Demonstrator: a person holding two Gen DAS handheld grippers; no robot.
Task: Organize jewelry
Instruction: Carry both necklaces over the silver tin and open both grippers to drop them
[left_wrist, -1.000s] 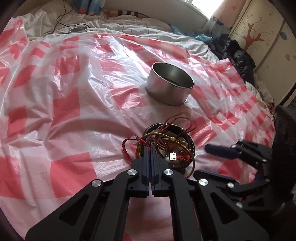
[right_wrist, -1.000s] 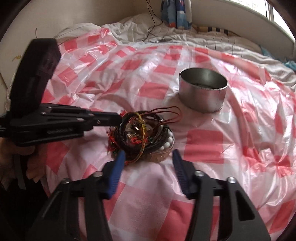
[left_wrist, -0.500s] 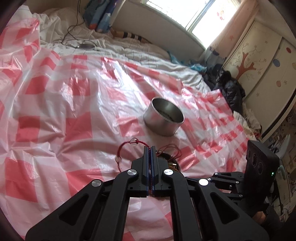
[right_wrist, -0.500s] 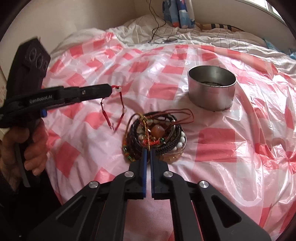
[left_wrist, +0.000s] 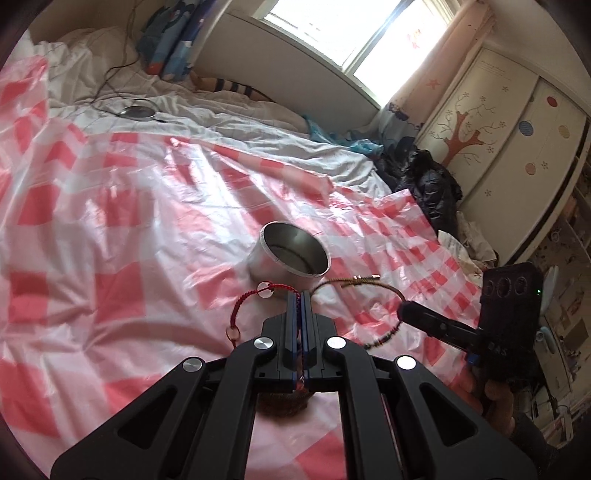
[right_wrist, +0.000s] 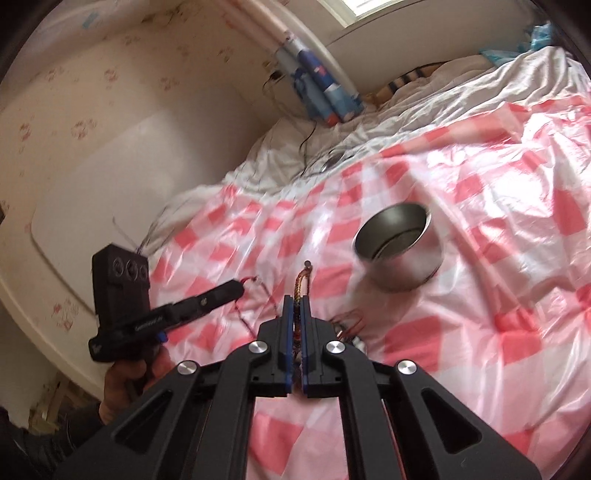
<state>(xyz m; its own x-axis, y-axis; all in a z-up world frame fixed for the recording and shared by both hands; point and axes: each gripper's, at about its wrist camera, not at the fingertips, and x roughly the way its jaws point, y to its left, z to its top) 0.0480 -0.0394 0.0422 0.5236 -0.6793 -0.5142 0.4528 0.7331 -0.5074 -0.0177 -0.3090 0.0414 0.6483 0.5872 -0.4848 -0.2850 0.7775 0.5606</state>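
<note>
- Red braided cord bracelet with a clear bead hangs from the left claw, whose two fingers are pressed together on the cord.
- Left claw is lifted above the bed; the bracelet loop drops at its left side and touches nothing below.
- Right claw is also clenched, and it grasps a brown and gold woven bracelet; this cord stands up between the blue pads in the right wrist view.
- In the left wrist view this second bracelet makes a wide arc in the air, from the tip of the right claw toward the left claw, with dark beads on its lower part.
- Metal tin, round and open at the top, stands upright on the red and white checked plastic sheet, just behind both claws.
- Pile of remaining jewelry lies on the sheet under the right claw; only red cords and a few pale beads are visible, the rest is hidden.
- Sheet covers a bed with white bedding.
- A hand holds the left tool by its handle.
</note>
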